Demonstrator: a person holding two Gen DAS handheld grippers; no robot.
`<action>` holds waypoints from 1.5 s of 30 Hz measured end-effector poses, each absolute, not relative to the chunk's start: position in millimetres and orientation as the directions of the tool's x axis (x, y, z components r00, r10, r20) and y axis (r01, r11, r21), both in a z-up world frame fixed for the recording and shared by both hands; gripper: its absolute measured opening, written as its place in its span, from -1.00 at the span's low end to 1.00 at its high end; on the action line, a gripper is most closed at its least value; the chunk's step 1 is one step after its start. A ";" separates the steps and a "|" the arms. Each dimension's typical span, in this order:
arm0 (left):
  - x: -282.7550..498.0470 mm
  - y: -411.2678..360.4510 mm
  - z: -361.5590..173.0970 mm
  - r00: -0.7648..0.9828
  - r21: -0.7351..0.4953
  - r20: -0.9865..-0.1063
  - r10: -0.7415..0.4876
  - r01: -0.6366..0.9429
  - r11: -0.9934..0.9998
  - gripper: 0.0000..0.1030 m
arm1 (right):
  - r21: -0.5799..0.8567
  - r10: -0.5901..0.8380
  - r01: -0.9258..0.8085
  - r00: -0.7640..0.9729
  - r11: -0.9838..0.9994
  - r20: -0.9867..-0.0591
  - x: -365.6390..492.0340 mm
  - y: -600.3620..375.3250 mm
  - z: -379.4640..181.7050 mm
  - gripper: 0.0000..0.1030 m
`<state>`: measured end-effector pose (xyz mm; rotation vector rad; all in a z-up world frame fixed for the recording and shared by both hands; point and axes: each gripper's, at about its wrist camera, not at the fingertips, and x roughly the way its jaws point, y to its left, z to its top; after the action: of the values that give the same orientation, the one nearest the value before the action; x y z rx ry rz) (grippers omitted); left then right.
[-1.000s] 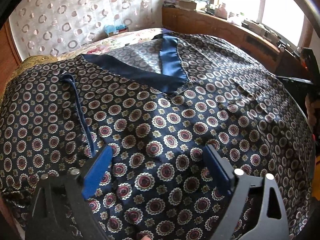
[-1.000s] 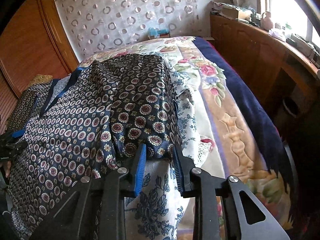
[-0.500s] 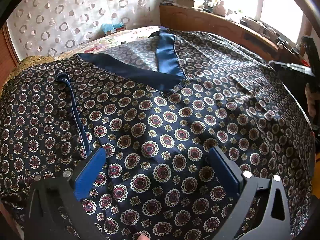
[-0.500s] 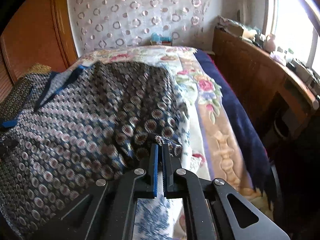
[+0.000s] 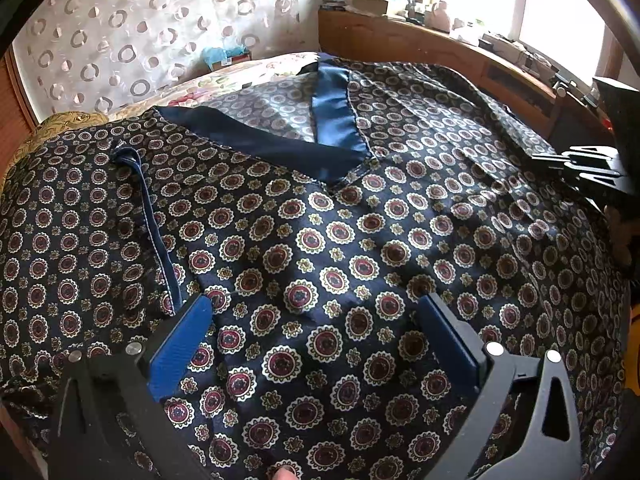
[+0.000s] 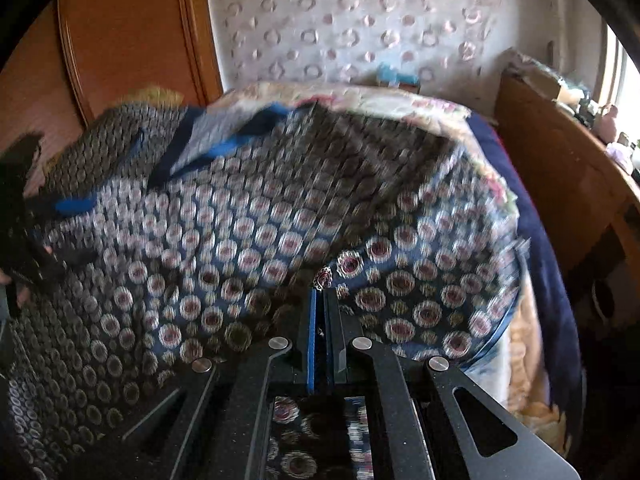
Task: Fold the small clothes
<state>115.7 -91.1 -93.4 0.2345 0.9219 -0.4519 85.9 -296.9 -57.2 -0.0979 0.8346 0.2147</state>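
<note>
A dark navy garment with round medallion print and a plain blue collar band lies spread on the bed. My left gripper is open, its blue pads just above the cloth near its front part. My right gripper is shut on the garment's right edge and holds it lifted over the rest of the cloth. The right gripper also shows at the far right of the left wrist view. The left gripper shows at the left edge of the right wrist view.
The floral bedspread lies under the garment. A wooden headboard shelf with clutter stands by the window. A wooden wardrobe stands at the left. A patterned curtain hangs behind the bed.
My right gripper closed on the garment's right edge and lifted it up and over toward the left. My left gripper stayed open, shifting only slightly over the cloth.
</note>
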 end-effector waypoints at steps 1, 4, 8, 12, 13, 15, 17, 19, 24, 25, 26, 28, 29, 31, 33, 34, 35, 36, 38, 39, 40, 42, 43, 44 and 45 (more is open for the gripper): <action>115.8 -90.8 -93.1 0.519 0.003 -0.809 -0.275 0.471 0.882 1.00 | -0.004 0.149 -0.226 0.656 0.974 -0.740 83.8 -296.4 -59.2 -0.94; 112.5 -83.6 -87.2 0.529 -0.032 -0.792 -0.306 0.463 0.886 0.99 | 0.022 0.162 -0.218 0.653 0.976 -0.740 81.6 -302.1 -58.9 -0.94; 103.8 -77.8 -70.5 0.586 -0.030 -0.747 -0.315 0.444 0.896 0.99 | 0.007 0.145 -0.207 0.658 0.978 -0.739 77.0 -303.7 -50.4 -0.94; 92.5 -76.7 -52.6 0.638 -0.004 -0.704 -0.311 0.435 0.901 0.99 | 0.014 0.148 -0.197 0.685 0.980 -0.713 66.1 -301.4 -29.2 -0.62; 89.8 -76.0 -49.3 0.648 -0.005 -0.694 -0.314 0.432 0.902 0.99 | 0.018 0.150 -0.193 0.695 0.981 -0.703 61.7 -303.3 -24.1 -0.53; 84.4 -75.5 -43.2 0.665 0.000 -0.677 -0.316 0.429 0.903 0.99 | 0.019 0.147 -0.184 0.717 0.983 -0.681 55.6 -308.6 -14.8 -0.15; 80.4 -74.7 -39.0 0.672 -0.002 -0.668 -0.319 0.428 0.904 0.99 | 0.022 0.144 -0.172 0.743 0.985 -0.654 48.2 -316.4 -6.9 -0.12; 76.8 -74.4 -34.7 0.675 -0.011 -0.660 -0.329 0.429 0.903 0.99 | 0.016 0.110 -0.130 0.759 0.991 -0.642 45.3 -326.1 0.4 -0.11; 68.4 -78.1 -25.8 0.686 -0.020 -0.639 -0.348 0.438 0.899 0.99 | 0.004 0.018 -0.021 0.732 1.000 -0.681 54.4 -361.0 -12.6 -0.11; 66.8 -79.0 -24.6 0.685 -0.021 -0.637 -0.353 0.442 0.897 0.99 | 0.005 0.012 -0.011 0.722 1.000 -0.692 58.7 -360.8 -16.7 -0.11; 66.1 -80.1 -24.3 0.685 -0.021 -0.636 -0.355 0.445 0.895 0.99 | 0.007 0.005 0.000 0.710 1.000 -0.704 62.1 -364.6 -22.5 -0.11; 64.4 -81.5 -24.4 0.684 -0.021 -0.636 -0.358 0.449 0.894 0.99 | 0.021 -0.001 0.023 0.683 1.000 -0.731 70.0 -370.7 -34.1 -0.11; 63.5 -82.3 -24.9 0.682 -0.022 -0.637 -0.361 0.452 0.892 1.00 | 0.032 0.002 0.033 0.668 0.999 -0.744 73.8 -372.4 -39.8 -0.11; 62.7 -83.2 -25.9 0.679 -0.023 -0.639 -0.361 0.453 0.891 0.99 | 0.054 0.014 0.042 0.647 0.998 -0.762 80.5 -376.6 -46.4 -0.11; 62.3 -84.0 -27.5 0.676 -0.025 -0.642 -0.362 0.453 0.891 1.00 | 0.076 0.030 0.045 0.636 0.996 -0.771 84.0 -377.4 -52.5 -0.11; 61.4 -84.0 -27.7 0.675 -0.027 -0.642 -0.363 0.454 0.891 1.00 | 0.087 0.038 0.048 0.629 0.995 -0.776 86.2 -377.9 -55.8 -0.11; 60.7 -83.9 -28.0 0.674 -0.030 -0.642 -0.365 0.455 0.890 1.00 | 0.100 0.048 0.048 0.629 0.994 -0.776 88.6 -379.8 -57.2 -0.11; 60.3 -83.5 -28.1 0.674 -0.032 -0.642 -0.367 0.455 0.890 1.00 | 0.124 0.066 0.048 0.631 0.991 -0.773 88.7 -380.5 -58.5 -0.11; 59.3 -82.3 -28.2 0.672 -0.038 -0.641 -0.370 0.454 0.890 1.00 | 0.155 0.090 0.049 0.629 0.987 -0.772 89.3 -388.2 -57.3 -0.11; 59.1 -82.2 -28.3 0.673 -0.038 -0.640 -0.370 0.454 0.890 0.99 | 0.169 0.102 0.048 0.629 0.984 -0.771 89.7 -392.5 -57.3 -0.12; 58.7 -81.8 -28.4 0.674 -0.038 -0.640 -0.369 0.452 0.891 0.99 | 0.177 0.112 0.042 0.628 0.983 -0.770 101.9 -399.0 -57.4 -0.15; 58.3 -80.3 -28.6 0.676 -0.039 -0.639 -0.367 0.448 0.893 0.99 | 0.175 0.119 0.026 0.634 0.984 -0.764 103.0 -401.8 -57.8 -0.39; 58.3 -79.5 -28.7 0.676 -0.040 -0.639 -0.367 0.447 0.894 0.99 | 0.152 0.101 0.024 0.640 0.988 -0.762 99.5 -406.4 -53.4 -0.46; 58.3 -78.3 -28.7 0.677 -0.042 -0.638 -0.366 0.444 0.895 0.99 | 0.122 0.076 0.026 0.645 0.992 -0.760 96.3 -409.7 -49.6 -0.61; 58.0 -76.6 -28.6 0.678 -0.044 -0.637 -0.365 0.441 0.896 0.99 | 0.087 0.047 0.029 0.649 0.996 -0.759 96.1 -407.7 -48.6 -0.79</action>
<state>58.0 -76.6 -28.6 0.1169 0.6895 -0.4541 96.1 -407.7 -48.6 0.0946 0.8650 0.0103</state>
